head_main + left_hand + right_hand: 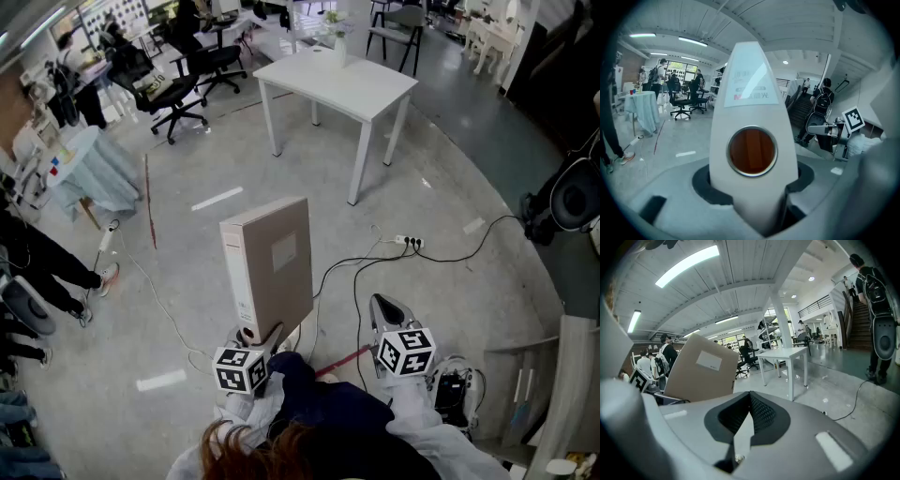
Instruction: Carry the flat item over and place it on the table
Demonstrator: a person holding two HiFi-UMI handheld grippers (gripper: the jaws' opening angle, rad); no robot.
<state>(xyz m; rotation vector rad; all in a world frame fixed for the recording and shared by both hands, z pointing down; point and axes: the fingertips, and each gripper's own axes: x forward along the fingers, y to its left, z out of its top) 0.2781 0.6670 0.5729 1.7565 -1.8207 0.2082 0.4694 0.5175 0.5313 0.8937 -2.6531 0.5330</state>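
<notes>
Pinching the narrow spine of the box file, the left hand-held gripper is holding it upright in the air, near the person's body and over the grey floor. In the left gripper view the dark pads are pressing on both sides of the white spine, just below its round metal-rimmed finger hole, and the spine is rising straight up between the jaws of that hand-held gripper. The box file's wide brown face, carrying a pale label, is turning toward the right, and it is showing at the left of the right gripper view.

The right hand-held gripper is hanging just to the right of the box file without touching it. Its jaws are pressing together with nothing between them, as its own view is showing.

The white worktop is standing far ahead and a little to the right, well apart from the box file; it is also appearing in the right gripper view. Black cables are trailing across the floor between the person and the worktop, running to a power strip. Office chairs are standing far off to the left.
</notes>
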